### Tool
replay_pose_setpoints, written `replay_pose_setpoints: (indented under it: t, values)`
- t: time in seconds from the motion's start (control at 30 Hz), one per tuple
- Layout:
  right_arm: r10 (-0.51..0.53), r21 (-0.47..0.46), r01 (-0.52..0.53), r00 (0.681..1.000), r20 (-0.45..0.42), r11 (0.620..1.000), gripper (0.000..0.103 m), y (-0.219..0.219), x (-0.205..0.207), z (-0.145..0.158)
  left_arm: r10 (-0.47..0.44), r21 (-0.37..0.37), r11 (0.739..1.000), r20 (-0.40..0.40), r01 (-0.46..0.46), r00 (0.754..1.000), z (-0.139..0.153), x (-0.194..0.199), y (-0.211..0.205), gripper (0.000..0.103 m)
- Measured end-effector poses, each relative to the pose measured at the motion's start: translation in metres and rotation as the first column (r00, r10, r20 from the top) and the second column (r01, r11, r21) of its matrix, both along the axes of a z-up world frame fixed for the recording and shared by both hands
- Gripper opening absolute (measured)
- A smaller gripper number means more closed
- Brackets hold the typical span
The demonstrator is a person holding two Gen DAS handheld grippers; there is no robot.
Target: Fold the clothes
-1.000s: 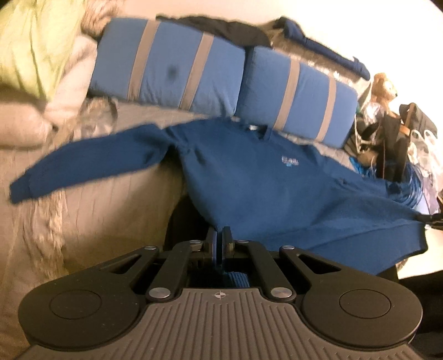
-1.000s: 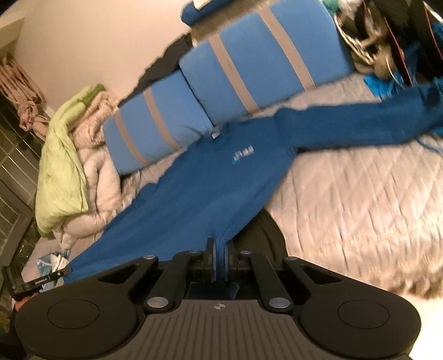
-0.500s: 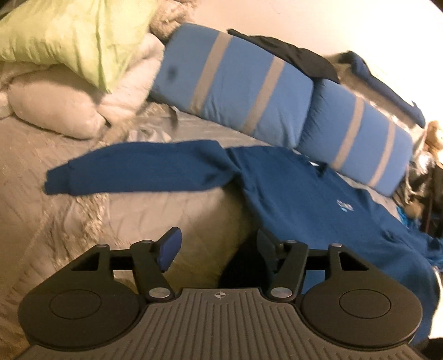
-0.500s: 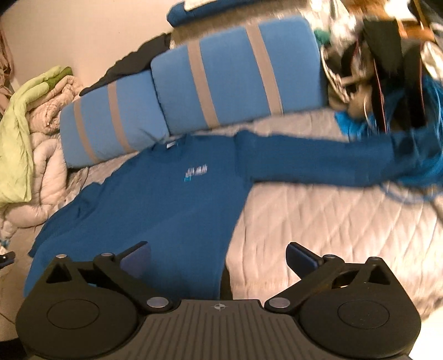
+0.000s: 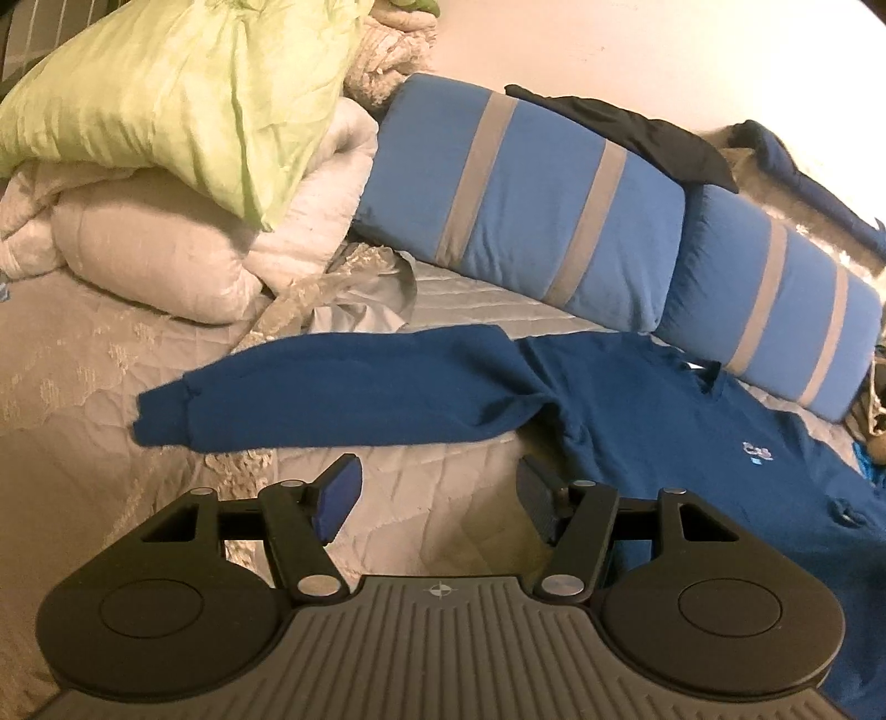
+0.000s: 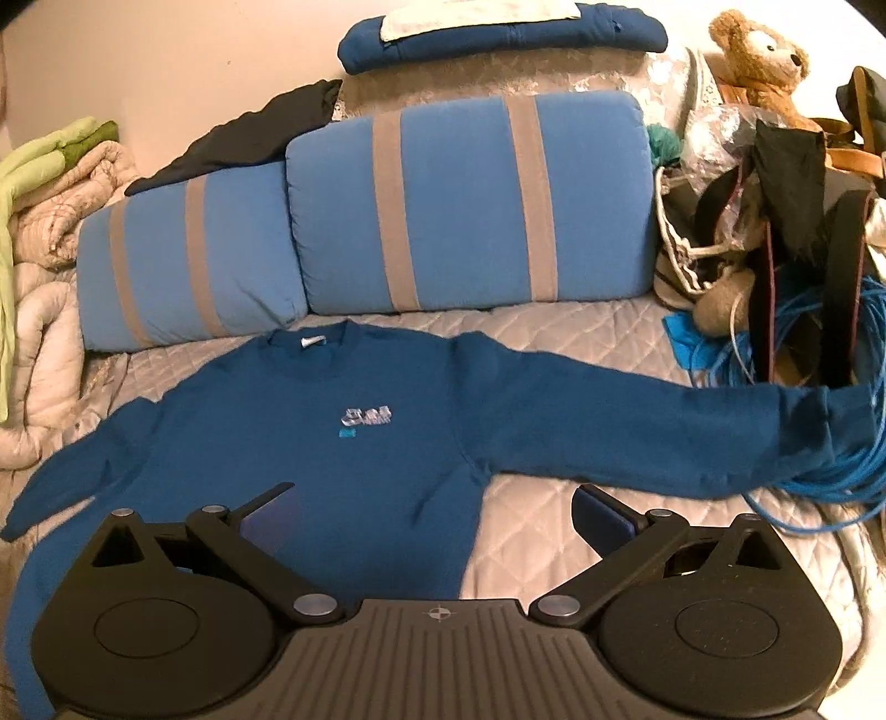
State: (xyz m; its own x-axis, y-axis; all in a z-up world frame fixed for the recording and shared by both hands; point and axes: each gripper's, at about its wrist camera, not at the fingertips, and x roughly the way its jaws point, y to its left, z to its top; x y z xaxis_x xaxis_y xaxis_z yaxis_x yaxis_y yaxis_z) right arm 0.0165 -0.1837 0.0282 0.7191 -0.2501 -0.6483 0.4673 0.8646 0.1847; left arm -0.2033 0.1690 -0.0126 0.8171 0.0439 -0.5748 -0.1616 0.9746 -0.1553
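Note:
A dark blue sweatshirt (image 6: 343, 432) lies flat, front up, on the quilted bed, collar toward the pillows. Its right sleeve (image 6: 637, 432) stretches out to the right, cuff on a blue cable coil. In the left wrist view the sweatshirt body (image 5: 692, 443) is at right and the other sleeve (image 5: 332, 393) stretches left. My left gripper (image 5: 437, 501) is open and empty, just before that sleeve, above the quilt. My right gripper (image 6: 437, 523) is open and empty over the sweatshirt's lower right hem.
Two blue pillows with grey stripes (image 6: 454, 205) lean behind the sweatshirt. A green pillow (image 5: 183, 94) and white duvet (image 5: 155, 255) pile at left. A teddy bear (image 6: 758, 50), bags and a blue cable coil (image 6: 830, 465) crowd the right. A folded blue garment (image 6: 498, 33) lies behind the pillows.
Both grippers were shut on the sweatshirt's hem a second ago; they have opened and let it go. The left camera turned toward the left sleeve, the right one levelled out.

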Motion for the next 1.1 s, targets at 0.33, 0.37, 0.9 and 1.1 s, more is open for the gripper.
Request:
replay_pose_setpoints:
  t: [0.33, 0.37, 0.9, 1.1]
  values:
    - [0.058, -0.021, -0.058, 0.998, -0.004, 0.998, 0.103, 0.018, 0.056, 0.003, 0.015, -0.007, 1.000, 0.076, -0.015, 0.997, 0.003, 0.026, 0.006, 0.066]
    - [0.064, -0.022, -0.064, 0.998, -0.007, 0.998, 0.103, 0.021, 0.062, 0.001, 0.014, -0.008, 1.000, 0.086, -0.013, 0.996, 0.003, 0.028, 0.006, 0.066]
    - [0.163, 0.057, -0.169, 0.983, 0.089, 0.984, 0.103, 0.052, 0.104, -0.054, 0.245, -0.176, 0.959, 0.134, -0.220, 0.960, -0.050, 0.042, 0.080, 0.071]
    - [0.185, 0.087, -0.196, 0.976, 0.116, 0.977, 0.103, 0.057, 0.110, -0.084, 0.389, -0.283, 0.891, 0.077, -0.354, 0.918, -0.077, 0.041, 0.123, 0.071]
